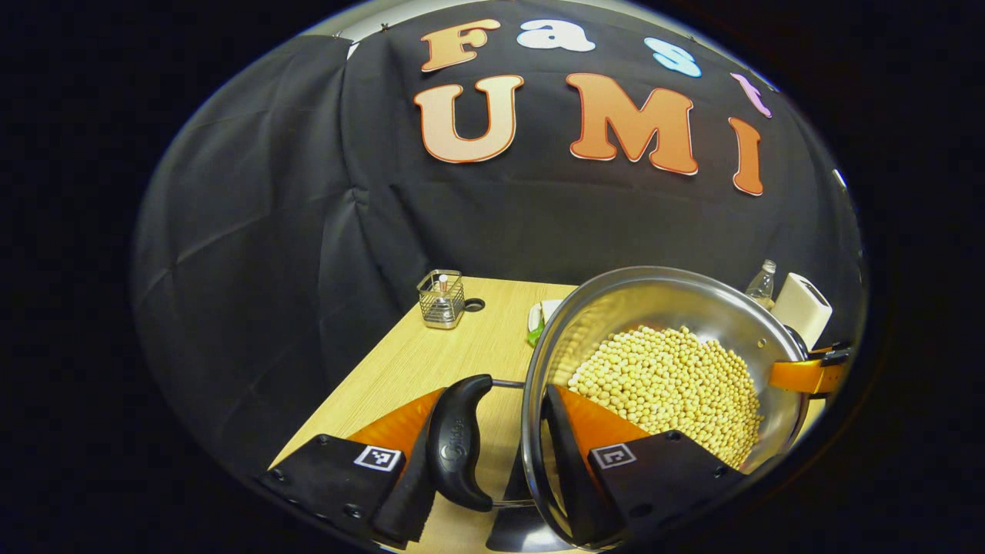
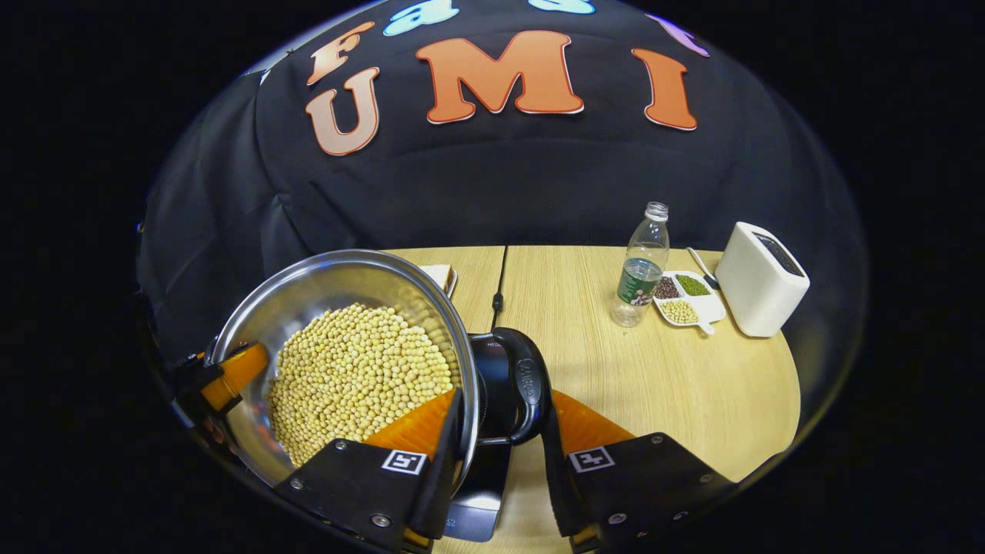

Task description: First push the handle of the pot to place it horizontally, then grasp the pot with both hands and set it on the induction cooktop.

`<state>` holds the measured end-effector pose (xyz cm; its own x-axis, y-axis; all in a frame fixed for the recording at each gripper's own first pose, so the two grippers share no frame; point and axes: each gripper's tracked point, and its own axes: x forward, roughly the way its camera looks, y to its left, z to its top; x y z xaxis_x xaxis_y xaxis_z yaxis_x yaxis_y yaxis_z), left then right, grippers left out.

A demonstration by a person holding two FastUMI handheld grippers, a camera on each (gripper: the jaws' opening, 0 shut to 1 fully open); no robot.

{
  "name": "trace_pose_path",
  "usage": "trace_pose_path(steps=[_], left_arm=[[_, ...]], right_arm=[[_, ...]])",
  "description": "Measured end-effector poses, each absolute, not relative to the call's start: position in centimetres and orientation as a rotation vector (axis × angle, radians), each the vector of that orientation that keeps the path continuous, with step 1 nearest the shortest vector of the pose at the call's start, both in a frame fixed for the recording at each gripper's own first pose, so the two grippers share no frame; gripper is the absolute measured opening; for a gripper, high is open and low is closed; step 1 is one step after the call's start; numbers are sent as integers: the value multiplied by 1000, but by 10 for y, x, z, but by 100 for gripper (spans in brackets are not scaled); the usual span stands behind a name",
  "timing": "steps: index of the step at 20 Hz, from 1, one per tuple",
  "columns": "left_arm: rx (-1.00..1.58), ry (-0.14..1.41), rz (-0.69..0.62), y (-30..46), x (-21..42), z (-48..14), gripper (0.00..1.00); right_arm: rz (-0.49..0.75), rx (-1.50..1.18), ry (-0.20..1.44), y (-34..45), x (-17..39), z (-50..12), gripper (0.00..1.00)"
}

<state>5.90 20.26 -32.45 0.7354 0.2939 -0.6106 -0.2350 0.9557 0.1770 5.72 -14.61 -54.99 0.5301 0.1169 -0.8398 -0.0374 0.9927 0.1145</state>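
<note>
Pot (image 1: 662, 362) of soybeans (image 2: 354, 377) gripped at both side handles by left gripper (image 1: 504, 454) and right gripper (image 2: 500, 446), held above induction cooktop (image 2: 481, 492); set-down outstanding.

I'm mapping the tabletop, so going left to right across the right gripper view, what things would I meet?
Steel pot of yellow beans → black curved pot handle → clear plastic bottle → white divided dish of beans → white boxy toaster.
</note>
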Motion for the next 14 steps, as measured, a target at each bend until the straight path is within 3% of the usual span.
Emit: trace_pose_path(steps=[3, 4, 9, 11, 14], left_arm=[[86, 703, 283, 207, 69, -343, 72], [82, 708, 281, 207, 71, -350, 72], [70, 754, 270, 207, 87, -383, 73], [72, 767, 267, 204, 91, -393, 78], [65, 783, 258, 202, 93, -405, 76]], right_arm=[[82, 86, 1026, -145, 58, -550, 48], [81, 82, 1031, -145, 57, -549, 53], [70, 69, 1070, -143, 56, -548, 53], [67, 73, 1088, -145, 56, -544, 53], [60, 68, 1100, -146, 56, -541, 53]])
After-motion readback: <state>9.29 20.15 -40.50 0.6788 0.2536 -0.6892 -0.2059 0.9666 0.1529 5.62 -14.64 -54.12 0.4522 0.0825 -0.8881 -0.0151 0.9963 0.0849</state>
